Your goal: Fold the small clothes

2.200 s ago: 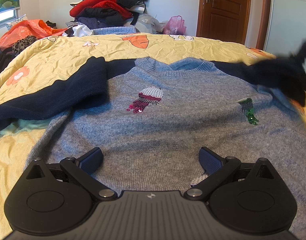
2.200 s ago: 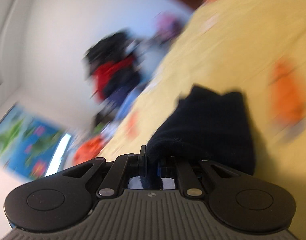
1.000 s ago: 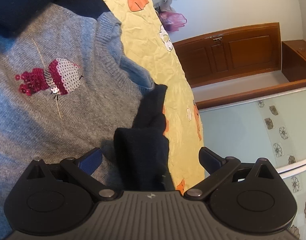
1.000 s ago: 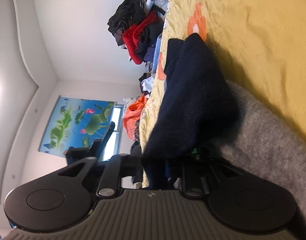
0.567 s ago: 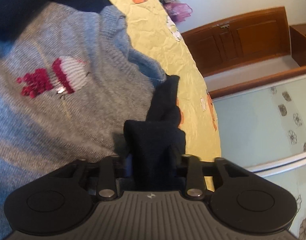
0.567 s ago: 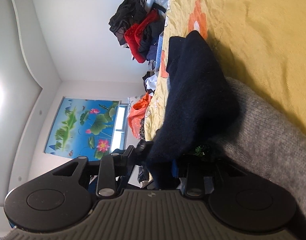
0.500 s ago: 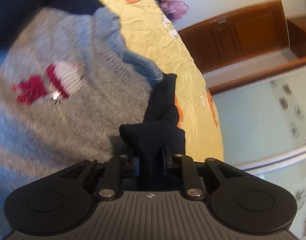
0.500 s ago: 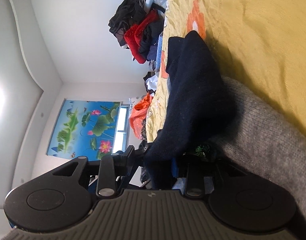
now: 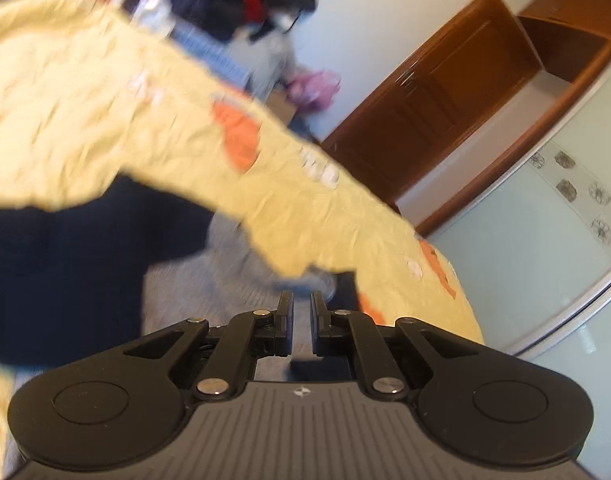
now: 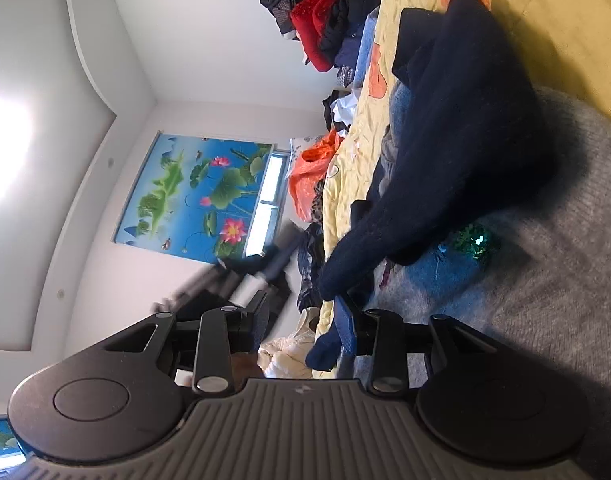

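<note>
The grey sweater (image 10: pixel 545 280) lies flat on the bed (image 9: pixel 105 120), which has a yellow cover with orange flowers. One dark blue sleeve (image 10: pixel 465 128) is folded over the grey chest part, and its cuff end reaches close to the right hand-held gripper (image 10: pixel 305 312). This gripper is released: its two fingers stand apart and nothing is between them, the cuff is just beside the right finger. A green sequin patch (image 10: pixel 471 242) shows on the sweater near the sleeve.

The left hand-held gripper (image 9: pixel 301 308) is almost clenched, with only a narrow gap, and it holds nothing. Its view is blurred. It shows the other dark sleeve (image 9: pixel 65 272) at the left, over the grey cloth. A pile of clothes (image 10: pixel 325 12) lies at the far end of the bed, near the wall
</note>
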Tool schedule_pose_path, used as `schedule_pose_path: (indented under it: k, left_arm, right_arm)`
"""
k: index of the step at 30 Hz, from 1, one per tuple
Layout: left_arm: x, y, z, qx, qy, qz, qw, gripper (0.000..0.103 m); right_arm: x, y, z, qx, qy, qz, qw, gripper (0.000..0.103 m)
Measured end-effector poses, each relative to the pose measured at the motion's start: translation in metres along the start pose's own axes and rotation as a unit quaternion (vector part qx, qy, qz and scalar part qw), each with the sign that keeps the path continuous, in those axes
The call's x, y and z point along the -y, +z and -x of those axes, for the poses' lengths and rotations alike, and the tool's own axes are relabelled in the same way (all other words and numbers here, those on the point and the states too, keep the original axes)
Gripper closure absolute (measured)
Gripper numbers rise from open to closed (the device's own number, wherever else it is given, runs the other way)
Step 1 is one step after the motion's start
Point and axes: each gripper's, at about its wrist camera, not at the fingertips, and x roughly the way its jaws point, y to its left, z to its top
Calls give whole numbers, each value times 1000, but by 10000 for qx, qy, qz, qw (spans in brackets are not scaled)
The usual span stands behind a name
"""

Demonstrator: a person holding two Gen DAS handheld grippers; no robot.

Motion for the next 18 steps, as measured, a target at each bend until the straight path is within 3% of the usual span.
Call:
schedule_pose_path:
  k: [4,5,7,8,11,17,18]
  left_arm:
    - [-16,-24,-19,-549,-175,474,9972,91]
    - [-14,-33,-26,-654,-227,517,9963,82]
    - [-11,-44,-38,-872,-187,621,9941,45]
    - [-12,-48,-45,-927,-116,726,9930,20]
    - [-14,-59,-54,-746,-246,957,9923,19]
    - [-12,-64,-64,-780,-558,1174,9884,20]
    - [-12,-65,-66,-788,-603,1215,9876,25]
  right_arm:
    - [3,1,8,223,-7,-164,9996,59]
    - [7,1,11,307,-58,-230,9992,59]
    - [11,3,15,415,-7,-389,9984,59]
    - [12,3,16,458,35,-423,9980,59]
    - [12,2,17,479,-3,-465,9978,56]
    - [13,1,16,474,73,-460,9978,55]
    - [12,1,15,465,64,-452,9979,55]
